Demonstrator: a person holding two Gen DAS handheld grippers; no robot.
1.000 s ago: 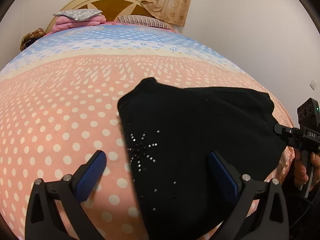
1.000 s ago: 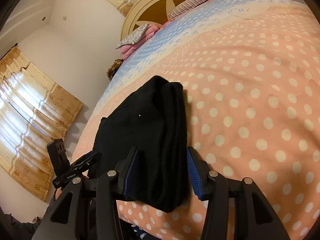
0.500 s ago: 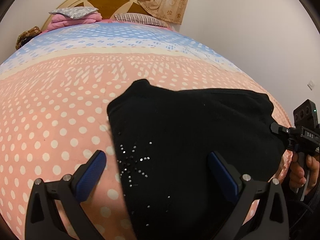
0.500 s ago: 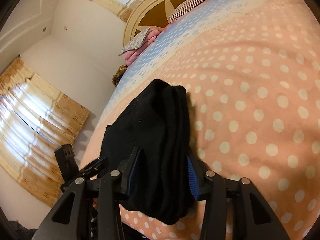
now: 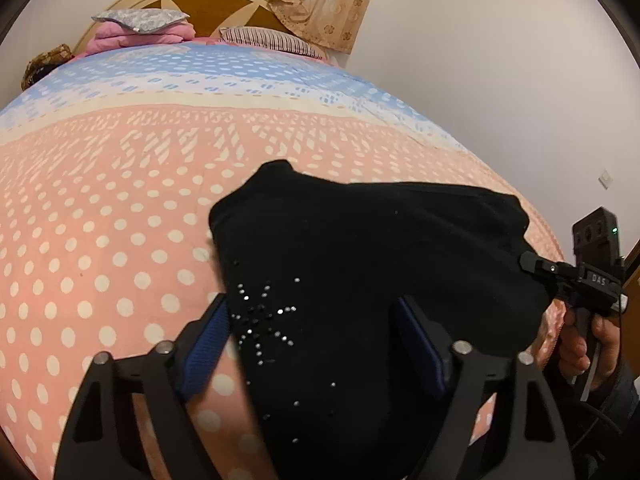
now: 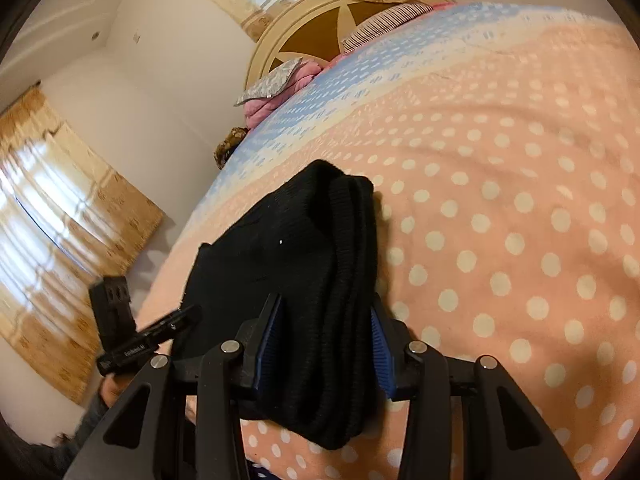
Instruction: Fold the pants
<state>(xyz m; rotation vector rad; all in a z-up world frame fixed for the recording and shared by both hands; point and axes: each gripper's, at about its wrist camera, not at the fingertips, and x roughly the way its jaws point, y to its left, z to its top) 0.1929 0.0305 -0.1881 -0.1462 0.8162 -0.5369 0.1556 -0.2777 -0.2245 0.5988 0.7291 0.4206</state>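
The black pants lie folded into a thick bundle near the front edge of the bed, with a small rhinestone star on top. My left gripper straddles the bundle's near end, its blue pads partly closed around the cloth. In the right wrist view the pants show stacked folded edges. My right gripper has its pads pressed on both sides of that stack. The right gripper also shows in the left wrist view, at the bundle's right end.
The bed carries a pink blanket with white dots and a blue band further back. Pillows and a pink quilt sit by the wooden headboard. A white wall is on the right, curtained windows on the left.
My left gripper's jaws have narrowed from wide open around the bundle's near end. My right gripper's jaws have tightened onto the folded stack. The pants have barely shifted.
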